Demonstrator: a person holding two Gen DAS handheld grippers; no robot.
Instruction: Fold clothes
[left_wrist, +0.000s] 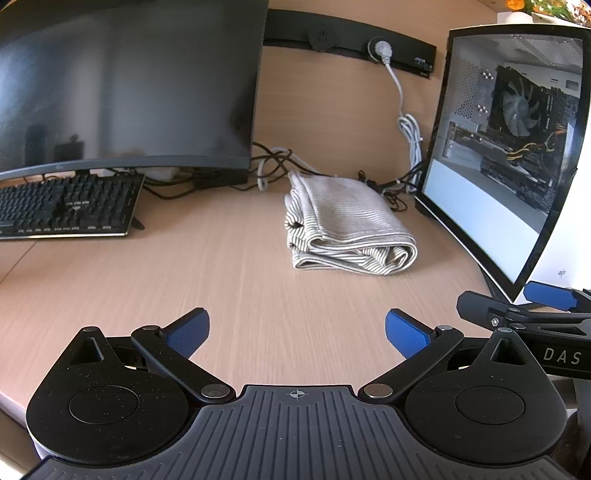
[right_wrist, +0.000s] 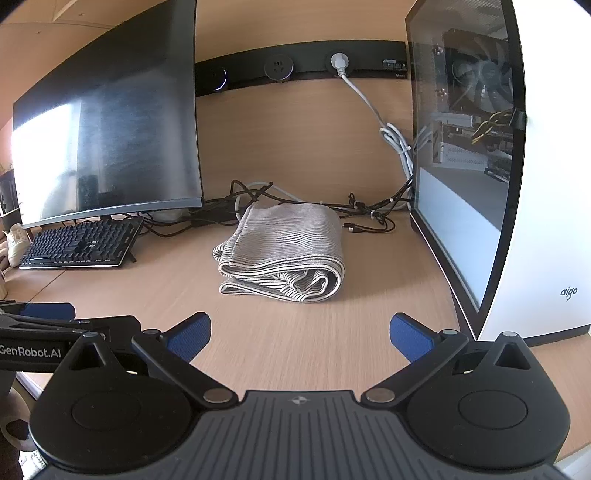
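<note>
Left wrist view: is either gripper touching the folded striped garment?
No. The garment lies alone on the desk, beyond the open left gripper.

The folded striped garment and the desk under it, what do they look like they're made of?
The folded garment looks like a soft ribbed knit, matte, judging by its fine grey-and-white stripes and limp rolled edges. The desk looks like light wood-grain laminate, smooth with low sheen, though possibly veneer.

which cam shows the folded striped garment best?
Right wrist: the folded striped garment sits near centre, layered front edge and rolled end clear. Left wrist shows it whole too, but off to the right and angled.
</note>
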